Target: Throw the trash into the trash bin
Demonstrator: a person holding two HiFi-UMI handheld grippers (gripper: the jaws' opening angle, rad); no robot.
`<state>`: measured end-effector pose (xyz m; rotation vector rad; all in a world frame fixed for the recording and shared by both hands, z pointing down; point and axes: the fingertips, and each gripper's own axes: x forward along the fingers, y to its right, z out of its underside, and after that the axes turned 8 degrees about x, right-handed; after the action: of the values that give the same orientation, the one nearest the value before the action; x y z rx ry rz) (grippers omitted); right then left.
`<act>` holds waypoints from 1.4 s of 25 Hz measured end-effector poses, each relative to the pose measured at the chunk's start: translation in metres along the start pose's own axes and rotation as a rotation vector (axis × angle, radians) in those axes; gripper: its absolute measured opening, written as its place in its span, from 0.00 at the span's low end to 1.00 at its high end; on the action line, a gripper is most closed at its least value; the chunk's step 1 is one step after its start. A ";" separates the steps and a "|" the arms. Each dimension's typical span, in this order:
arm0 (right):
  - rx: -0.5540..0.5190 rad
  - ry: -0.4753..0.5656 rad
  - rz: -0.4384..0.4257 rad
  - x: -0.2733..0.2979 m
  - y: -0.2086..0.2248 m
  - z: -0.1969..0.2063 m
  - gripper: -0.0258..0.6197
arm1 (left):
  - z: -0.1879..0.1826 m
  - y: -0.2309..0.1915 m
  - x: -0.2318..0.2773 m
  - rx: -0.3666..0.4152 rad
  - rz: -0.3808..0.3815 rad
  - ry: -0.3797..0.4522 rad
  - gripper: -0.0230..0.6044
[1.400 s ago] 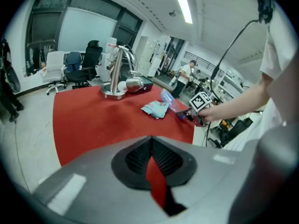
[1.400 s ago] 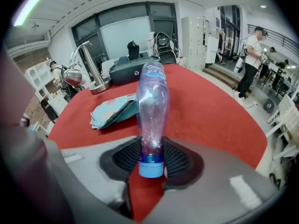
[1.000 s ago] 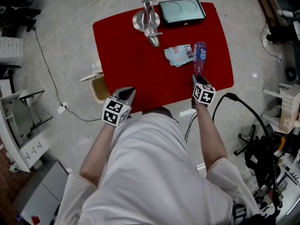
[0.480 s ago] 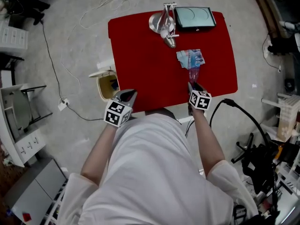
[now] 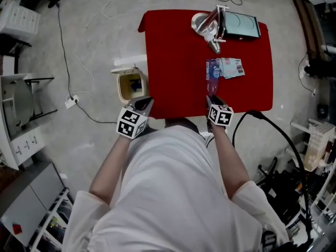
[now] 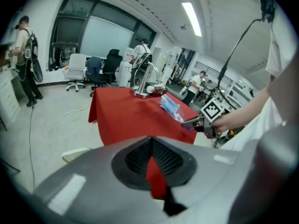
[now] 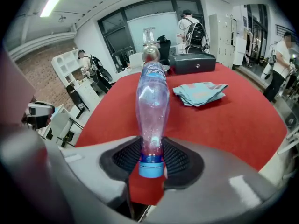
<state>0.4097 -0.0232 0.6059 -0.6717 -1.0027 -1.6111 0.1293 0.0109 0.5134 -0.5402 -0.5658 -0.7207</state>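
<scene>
Bottle [image 7: 150,106] lengthwise, cap toward right gripper [image 7: 150,164]

Tablecloth [image 5: 178,62]: plain red.
Plastic bottle [image 7: 152,101]: clear, with a blue cap and blue label.
Trash bin [image 5: 122,88]: cream, with a white lid.
Packet [image 7: 201,93]: pale teal.
Left gripper [image 5: 143,104]: grey, with black-and-white marker squares.
Floor [image 5: 89,46]: mottled grey.

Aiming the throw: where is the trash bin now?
Head view: the trash bin stands on the floor beside the left edge of the red table, just beyond the left claw.
</scene>
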 end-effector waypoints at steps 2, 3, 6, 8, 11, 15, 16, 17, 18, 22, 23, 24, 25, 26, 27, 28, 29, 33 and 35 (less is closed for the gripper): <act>-0.036 -0.014 -0.028 0.006 -0.023 0.003 0.26 | 0.008 -0.010 -0.010 -0.021 -0.020 0.005 0.04; -0.055 -0.022 -0.042 0.010 -0.035 0.004 0.26 | 0.012 -0.015 -0.015 -0.032 -0.029 0.008 0.04; -0.113 -0.039 -0.079 0.019 -0.068 0.007 0.26 | 0.024 -0.028 -0.030 -0.060 -0.054 0.020 0.04; -0.148 -0.048 -0.105 0.024 -0.089 0.009 0.26 | 0.034 -0.035 -0.041 -0.077 -0.071 0.026 0.04; -0.217 -0.070 -0.156 0.031 -0.125 0.012 0.26 | 0.046 -0.046 -0.056 -0.106 -0.099 0.037 0.04; -0.310 -0.105 -0.221 0.039 -0.176 0.025 0.26 | 0.062 -0.060 -0.078 -0.143 -0.134 0.055 0.04; -0.328 -0.114 -0.236 0.041 -0.188 0.029 0.26 | 0.066 -0.063 -0.083 -0.152 -0.142 0.058 0.04; -0.343 -0.122 -0.250 0.043 -0.199 0.032 0.26 | 0.070 -0.066 -0.088 -0.161 -0.150 0.061 0.04; -0.359 -0.130 -0.263 0.045 -0.211 0.036 0.26 | 0.074 -0.070 -0.092 -0.170 -0.156 0.063 0.04; -0.425 -0.161 -0.322 0.052 -0.259 0.054 0.26 | 0.095 -0.082 -0.113 -0.202 -0.184 0.066 0.04; -0.440 -0.167 -0.336 0.053 -0.271 0.058 0.26 | 0.100 -0.086 -0.119 -0.210 -0.191 0.066 0.04; -0.454 -0.173 -0.349 0.054 -0.283 0.063 0.26 | 0.106 -0.089 -0.124 -0.218 -0.198 0.066 0.04; -0.466 -0.178 -0.362 0.056 -0.295 0.067 0.26 | 0.111 -0.093 -0.130 -0.227 -0.205 0.065 0.04; -0.476 -0.182 -0.374 0.057 -0.306 0.071 0.26 | 0.117 -0.097 -0.135 -0.236 -0.212 0.064 0.04; -0.483 -0.186 -0.385 0.059 -0.316 0.074 0.26 | 0.122 -0.100 -0.140 -0.244 -0.219 0.063 0.04; -0.488 -0.189 -0.395 0.061 -0.325 0.078 0.26 | 0.127 -0.104 -0.145 -0.252 -0.225 0.063 0.04; -0.489 -0.193 -0.404 0.063 -0.334 0.081 0.26 | 0.133 -0.107 -0.150 -0.259 -0.231 0.062 0.04; -0.471 -0.215 -0.427 0.069 -0.362 0.096 0.26 | 0.153 -0.119 -0.166 -0.278 -0.248 0.058 0.04; -0.456 -0.230 -0.428 0.073 -0.372 0.104 0.26 | 0.163 -0.125 -0.172 -0.287 -0.255 0.057 0.04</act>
<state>0.0255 0.0597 0.6176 -1.0175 -0.9947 -2.2126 -0.1152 0.1125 0.5529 -0.7187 -0.4852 -1.0660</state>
